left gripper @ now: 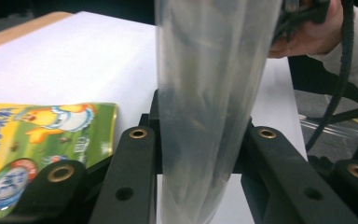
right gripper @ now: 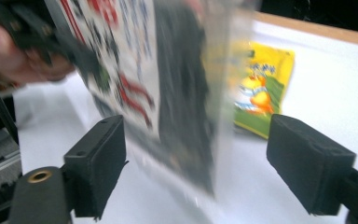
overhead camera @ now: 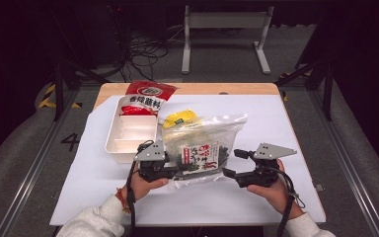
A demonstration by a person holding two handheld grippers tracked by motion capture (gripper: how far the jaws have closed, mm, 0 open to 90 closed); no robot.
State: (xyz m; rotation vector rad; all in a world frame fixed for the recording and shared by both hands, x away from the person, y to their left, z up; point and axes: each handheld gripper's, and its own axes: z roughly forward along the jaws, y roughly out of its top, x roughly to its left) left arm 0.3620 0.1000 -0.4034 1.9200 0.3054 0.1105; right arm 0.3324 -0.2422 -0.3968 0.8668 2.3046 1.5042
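The clear plastic bag with a red, white and dark printed packet inside (overhead camera: 203, 148) lies over the middle of the white table sheet (overhead camera: 286, 128), its long axis running from the near left, by the left gripper (overhead camera: 175, 170), up and away toward the far right corner of the bag. In the left gripper view the clear film (left gripper: 205, 107) stands upright between the two black jaws, which are pressed against it from both sides: the left claw is clamped on the bag's near edge. In the right gripper view the bag (right gripper: 168, 93) hangs blurred between the jaws, and the pads (right gripper: 100, 163) stand clear of it on either side, so the right gripper (overhead camera: 234, 165) is apart and holds nothing.

Both hands come in from the near edge, knuckles outward, the grippers lying roughly level and pointing inward at each other across the bag's near end. The right hand (overhead camera: 271, 190) sits near the front right of the sheet.

A yellow and green snack packet (overhead camera: 180, 118) lies just behind the bag, touching or under it. A white divided tray (overhead camera: 123, 143) stands just left of it, with a red printed pouch (overhead camera: 145, 96) at its far end. Bare sheet lies to the right and front.
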